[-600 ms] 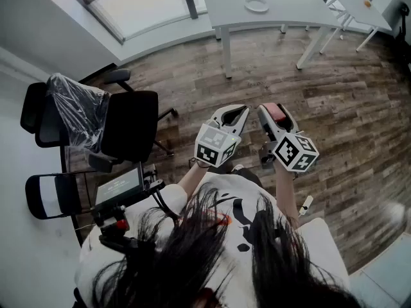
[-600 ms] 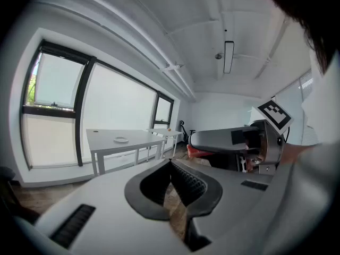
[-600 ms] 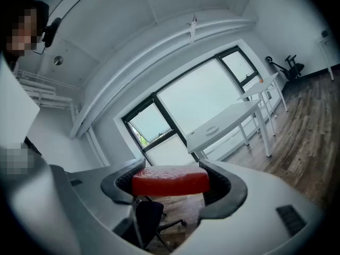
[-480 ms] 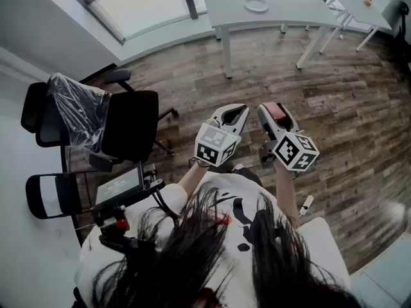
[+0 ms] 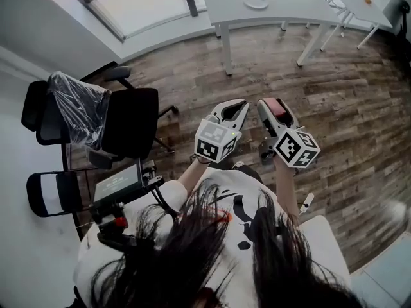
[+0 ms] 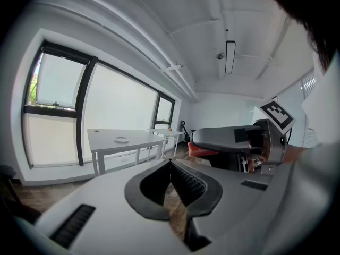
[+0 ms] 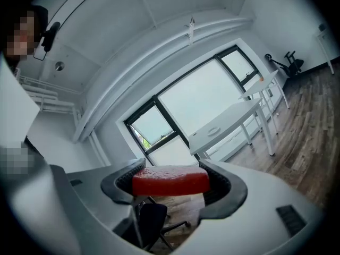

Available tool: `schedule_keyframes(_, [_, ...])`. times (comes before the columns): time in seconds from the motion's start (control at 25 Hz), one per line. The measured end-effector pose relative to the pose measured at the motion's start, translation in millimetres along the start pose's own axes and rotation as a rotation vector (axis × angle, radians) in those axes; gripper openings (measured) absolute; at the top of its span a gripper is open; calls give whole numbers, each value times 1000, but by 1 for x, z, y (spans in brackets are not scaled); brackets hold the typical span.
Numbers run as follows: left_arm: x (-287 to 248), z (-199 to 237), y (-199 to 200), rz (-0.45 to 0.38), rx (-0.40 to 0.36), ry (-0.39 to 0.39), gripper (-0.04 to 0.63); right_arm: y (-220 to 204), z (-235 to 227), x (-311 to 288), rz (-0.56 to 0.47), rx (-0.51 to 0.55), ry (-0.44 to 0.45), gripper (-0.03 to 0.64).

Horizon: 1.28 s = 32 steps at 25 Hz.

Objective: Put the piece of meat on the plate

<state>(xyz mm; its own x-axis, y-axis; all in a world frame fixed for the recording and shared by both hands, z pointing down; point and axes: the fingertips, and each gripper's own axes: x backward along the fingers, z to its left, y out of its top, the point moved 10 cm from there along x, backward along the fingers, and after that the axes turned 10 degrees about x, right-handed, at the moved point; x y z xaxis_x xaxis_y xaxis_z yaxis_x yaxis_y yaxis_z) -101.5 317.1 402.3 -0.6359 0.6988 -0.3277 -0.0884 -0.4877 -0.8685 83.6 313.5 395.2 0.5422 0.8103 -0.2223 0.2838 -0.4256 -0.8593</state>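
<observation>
A red piece of meat (image 7: pixel 170 180) sits between the jaws of my right gripper (image 7: pixel 170 175), which is shut on it. In the head view the meat (image 5: pixel 276 107) shows pinkish in the right gripper (image 5: pixel 275 105), held in front of the person's body above the wooden floor. My left gripper (image 5: pixel 235 107) is beside it on the left; in its own view the left gripper (image 6: pixel 170 166) has its pads meeting with nothing between them. From there the meat (image 6: pixel 204 152) shows to the right. A small white plate (image 5: pixel 255 2) lies on a white table (image 5: pixel 289 8) far ahead, also visible as the plate (image 6: pixel 121 139) and the plate (image 7: pixel 215 130).
Black office chairs (image 5: pixel 128 124), one with plastic wrap (image 5: pixel 74 104), and a folding chair (image 5: pixel 51 194) stand at the left. A second white table (image 5: pixel 359 8) is at the far right. Windows run along the wall behind the tables.
Both grippers have edged slightly forward towards the table. The meat stays held in the right gripper.
</observation>
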Motion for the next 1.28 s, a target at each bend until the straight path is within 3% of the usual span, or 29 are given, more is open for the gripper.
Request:
schedule_keyframes(0.44, [-11, 8, 0, 19, -2, 1, 6, -1, -9, -13, 19, -15, 0, 325])
schedule_keyframes(0.8, [-45, 55, 31, 25, 12, -17, 6, 15, -19, -67, 43, -25, -18, 325])
schedule_keyframes(1.04, [-73, 131, 70, 44, 25, -65, 6, 31, -13, -152, 59, -35, -55, 325])
schedule_keyframes(1.28, [-77, 144, 74, 60, 9, -86, 6, 32, -11, -164, 37, -47, -68, 325])
